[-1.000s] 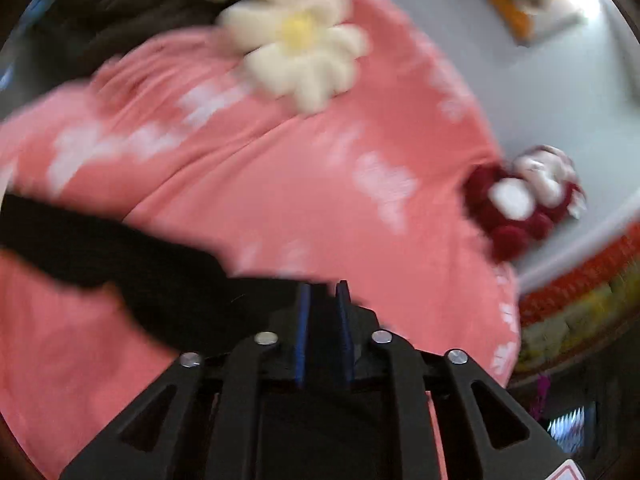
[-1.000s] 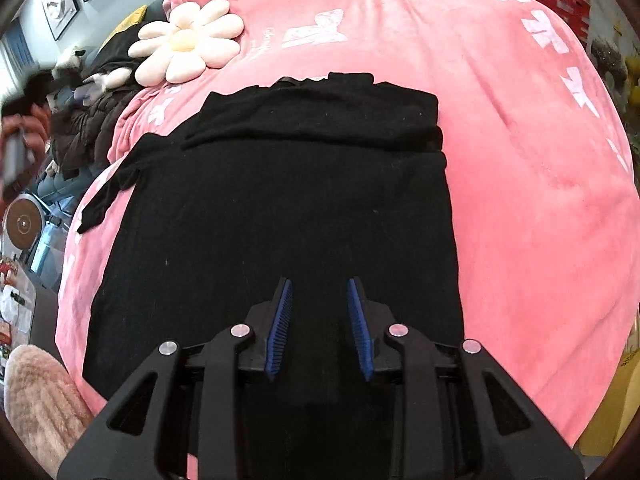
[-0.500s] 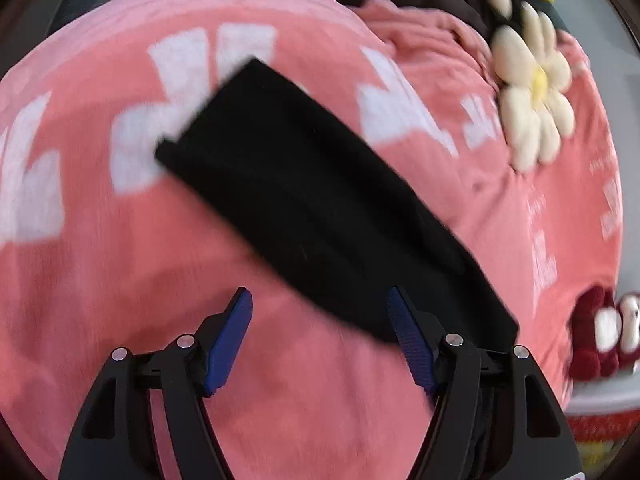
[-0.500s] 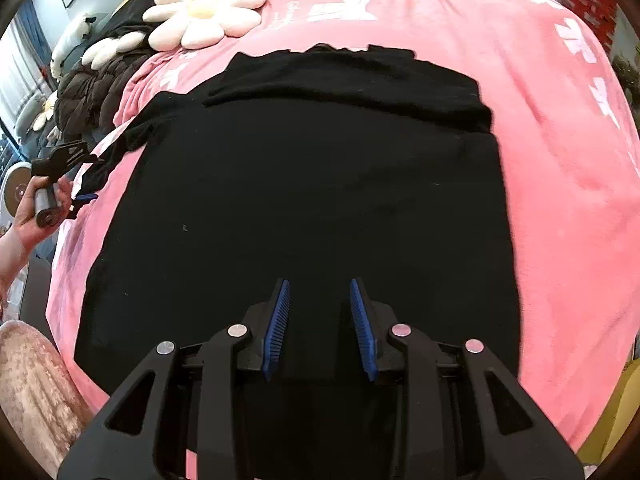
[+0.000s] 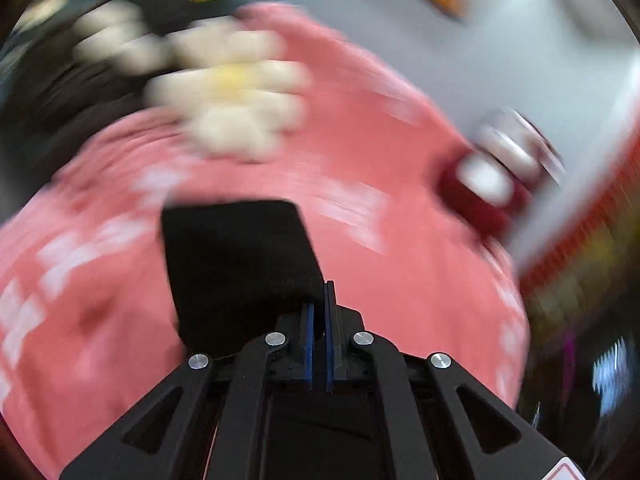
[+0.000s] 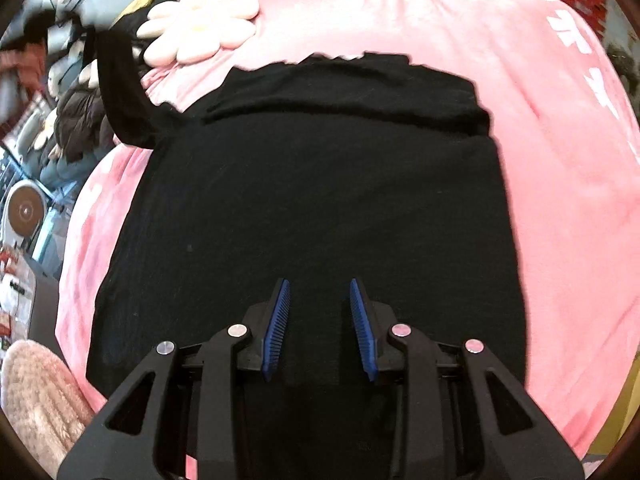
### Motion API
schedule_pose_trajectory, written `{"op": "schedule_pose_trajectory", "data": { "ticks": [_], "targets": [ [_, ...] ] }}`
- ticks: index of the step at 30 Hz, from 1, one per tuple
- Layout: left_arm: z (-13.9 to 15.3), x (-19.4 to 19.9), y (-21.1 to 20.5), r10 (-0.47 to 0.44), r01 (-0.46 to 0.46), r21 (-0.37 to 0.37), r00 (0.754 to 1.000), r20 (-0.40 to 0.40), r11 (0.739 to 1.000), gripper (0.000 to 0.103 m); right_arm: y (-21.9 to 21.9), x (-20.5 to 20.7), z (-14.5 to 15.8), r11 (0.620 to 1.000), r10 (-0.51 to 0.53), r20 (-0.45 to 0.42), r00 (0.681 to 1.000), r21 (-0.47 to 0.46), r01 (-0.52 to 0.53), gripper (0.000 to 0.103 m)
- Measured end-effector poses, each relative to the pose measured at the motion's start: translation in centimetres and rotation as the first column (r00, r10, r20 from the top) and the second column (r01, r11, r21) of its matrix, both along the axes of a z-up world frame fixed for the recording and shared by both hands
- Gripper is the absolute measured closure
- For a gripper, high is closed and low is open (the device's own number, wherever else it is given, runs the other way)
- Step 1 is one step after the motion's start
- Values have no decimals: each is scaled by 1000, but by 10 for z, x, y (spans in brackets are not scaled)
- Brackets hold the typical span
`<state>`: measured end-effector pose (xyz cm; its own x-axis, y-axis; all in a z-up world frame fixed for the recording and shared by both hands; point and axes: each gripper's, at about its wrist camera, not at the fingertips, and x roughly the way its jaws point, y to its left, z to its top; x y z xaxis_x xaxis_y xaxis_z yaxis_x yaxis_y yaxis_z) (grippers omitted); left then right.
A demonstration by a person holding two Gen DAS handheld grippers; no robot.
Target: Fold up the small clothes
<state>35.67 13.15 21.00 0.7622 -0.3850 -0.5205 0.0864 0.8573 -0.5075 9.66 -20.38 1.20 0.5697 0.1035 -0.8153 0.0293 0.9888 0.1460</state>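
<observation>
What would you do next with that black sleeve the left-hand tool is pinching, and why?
Probably carry the sleeve across onto the black garment and lay it flat. The left gripper is shut on the sleeve's end and holds it off the pink blanket, while the opposite side already looks folded in. The right gripper is open over the hem.

The garment [image 6: 316, 200] lies spread on the blanket [image 6: 560, 184], its far end folded over itself at twelve o'clock. Its sleeve [image 6: 120, 92] rises off the blanket at ten o'clock. The flower cushion [image 6: 200, 24] sits on the blanket at eleven o'clock, behind the garment. A fluffy thing [image 6: 36, 396] lies at eight o'clock, beside the blanket's edge.
</observation>
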Motion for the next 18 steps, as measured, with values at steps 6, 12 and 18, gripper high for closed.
{"op": "schedule_pose_trajectory", "data": {
  "ticks": [6,12,18],
  "targets": [
    [-64,-39,-184,-260,279,178,957,-125,944,24,-64,-1,9,994,-113,19,993,6,113,73],
    [-170,-101,-194,-209,303,297,927,-310,906,24,-118,35,36,989,-128,62,990,80,122,57],
    [-206,-138,-134,-92,226,284,904,-418,932,24,-128,137,40,987,-102,82,991,136,90,52]
  ]
}}
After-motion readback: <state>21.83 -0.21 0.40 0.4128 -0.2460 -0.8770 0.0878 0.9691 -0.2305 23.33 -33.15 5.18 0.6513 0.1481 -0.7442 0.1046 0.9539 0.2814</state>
